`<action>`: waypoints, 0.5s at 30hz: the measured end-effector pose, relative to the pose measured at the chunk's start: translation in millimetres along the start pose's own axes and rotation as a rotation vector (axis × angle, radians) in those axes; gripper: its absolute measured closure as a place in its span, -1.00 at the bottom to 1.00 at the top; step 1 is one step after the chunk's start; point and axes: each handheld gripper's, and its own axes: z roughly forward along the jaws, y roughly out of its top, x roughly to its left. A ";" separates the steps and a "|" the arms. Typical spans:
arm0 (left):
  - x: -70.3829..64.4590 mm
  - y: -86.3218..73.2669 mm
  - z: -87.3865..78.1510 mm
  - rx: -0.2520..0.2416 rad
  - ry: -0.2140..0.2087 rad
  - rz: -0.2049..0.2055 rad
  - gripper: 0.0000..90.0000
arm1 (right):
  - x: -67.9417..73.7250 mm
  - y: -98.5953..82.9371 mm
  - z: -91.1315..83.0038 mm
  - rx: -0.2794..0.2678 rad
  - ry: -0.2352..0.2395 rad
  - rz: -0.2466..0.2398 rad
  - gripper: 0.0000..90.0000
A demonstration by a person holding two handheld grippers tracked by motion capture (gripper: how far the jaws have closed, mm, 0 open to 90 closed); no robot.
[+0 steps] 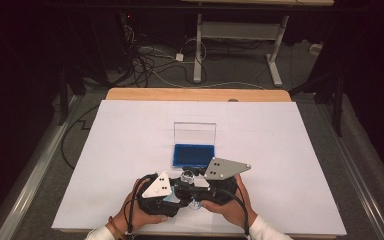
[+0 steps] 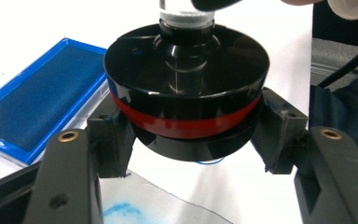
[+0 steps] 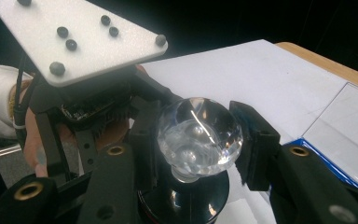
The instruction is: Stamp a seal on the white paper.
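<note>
With the left gripper (image 2: 186, 140) clamped on the stamp (image 2: 186, 88) base and the right gripper (image 3: 196, 140) closed around its clear knob (image 3: 199, 136), lower it straight, without tilting, onto the paper (image 1: 130, 150)

Overhead light, white sheet (image 1: 260, 150) bright, near blown out; surroundings dark. Glare streaks on knob (image 3: 199, 135) and black disc (image 2: 186, 70). Gripper views soft, jaws in foreground blurred. High view low-res.
</note>
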 end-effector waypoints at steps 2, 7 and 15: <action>1.0 0.0 -1.6 -0.008 0.003 -0.007 -0.19 | 0.0 0.0 -0.2 -0.001 0.000 0.000 0.27; 0.9 0.2 -2.9 -0.014 0.004 -0.007 -0.19 | -0.3 0.3 -2.0 -0.007 0.000 -0.002 0.27; -1.7 0.4 -1.9 0.009 0.035 0.030 -0.19 | -0.6 -1.2 -1.3 0.005 0.017 0.004 0.27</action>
